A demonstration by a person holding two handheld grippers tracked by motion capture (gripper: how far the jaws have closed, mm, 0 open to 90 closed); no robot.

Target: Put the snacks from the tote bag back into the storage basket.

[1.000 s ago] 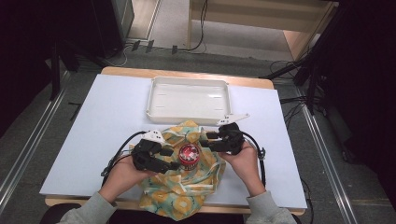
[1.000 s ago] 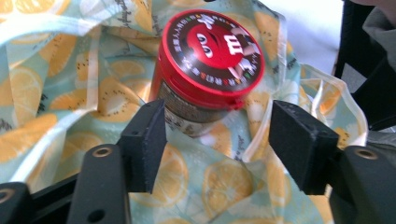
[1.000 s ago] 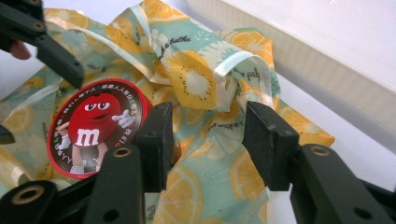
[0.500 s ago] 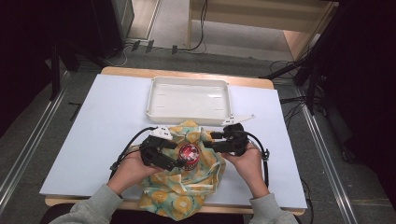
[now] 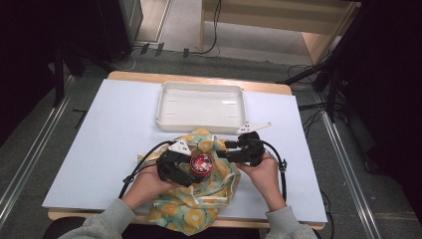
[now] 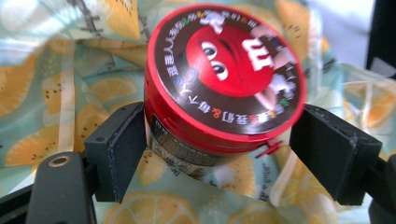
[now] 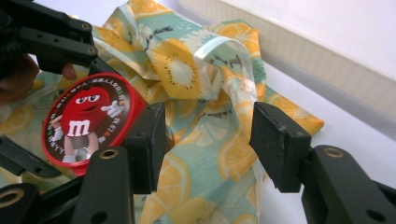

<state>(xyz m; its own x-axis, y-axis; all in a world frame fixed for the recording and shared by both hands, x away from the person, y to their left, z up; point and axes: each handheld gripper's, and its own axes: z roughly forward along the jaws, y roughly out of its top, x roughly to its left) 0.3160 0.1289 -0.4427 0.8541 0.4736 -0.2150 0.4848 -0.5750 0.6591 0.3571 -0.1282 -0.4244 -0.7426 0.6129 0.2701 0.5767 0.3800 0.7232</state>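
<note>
Your left claw (image 6: pixel 219 144) grips the red tin (image 6: pixel 224 79) upright over the lemon-print bag (image 7: pixel 210 154), while your released right claw (image 7: pixel 208 144) straddles bag fabric beside the tin.

1. The worktop (image 5: pixel 99 149) was white with a pale wooden edge.
2. A grey floor (image 5: pixel 30 164) surrounded it, with metal rails (image 5: pixel 25 172) running along both sides.
3. Black cables (image 5: pixel 199 50) lay on the floor beyond the far edge.
4. A wooden bench (image 5: pixel 278 20) stood at the back.
5. Both far sides were dark.
</note>
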